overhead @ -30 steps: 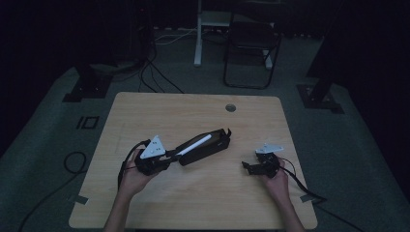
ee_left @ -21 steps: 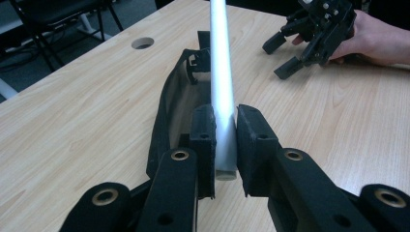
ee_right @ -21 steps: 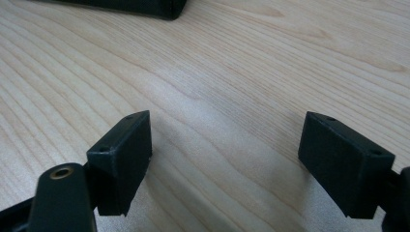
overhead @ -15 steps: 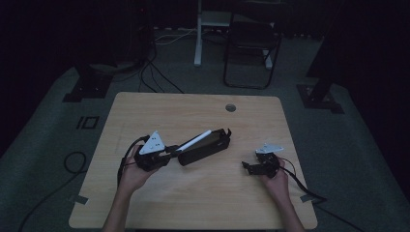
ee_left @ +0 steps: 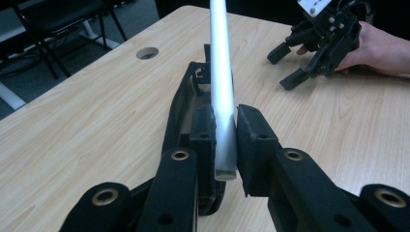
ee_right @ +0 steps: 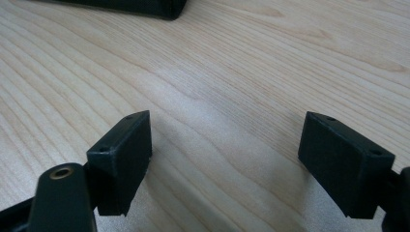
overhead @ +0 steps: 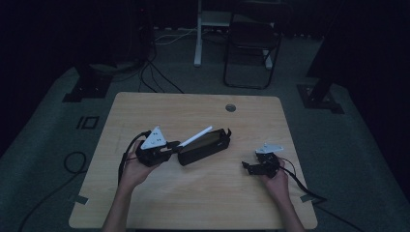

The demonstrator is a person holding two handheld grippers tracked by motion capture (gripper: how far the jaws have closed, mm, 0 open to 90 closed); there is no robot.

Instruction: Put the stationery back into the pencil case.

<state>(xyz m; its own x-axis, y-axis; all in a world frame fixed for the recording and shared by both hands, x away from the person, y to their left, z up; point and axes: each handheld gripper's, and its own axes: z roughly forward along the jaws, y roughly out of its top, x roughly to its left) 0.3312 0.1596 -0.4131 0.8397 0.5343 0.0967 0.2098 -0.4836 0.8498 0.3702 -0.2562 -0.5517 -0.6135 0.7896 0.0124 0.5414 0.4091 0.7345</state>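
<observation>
My left gripper is shut on the near end of a white rod. The rod slants up and away over a long black case that lies open on the wooden table. The case runs straight ahead of the left jaws. My right gripper rests at the table's right side in a hand, jaws wide open over bare wood with nothing between them. It also appears far off as the right gripper in the left gripper view.
A round cable hole sits near the table's far edge. A folding chair and a white post stand behind the table. Cables lie on the floor at left.
The white rod, earlier lying along the case, now tilts up out of it at its far end. The left gripper has drawn slightly back to the left. The right gripper has stayed put.
</observation>
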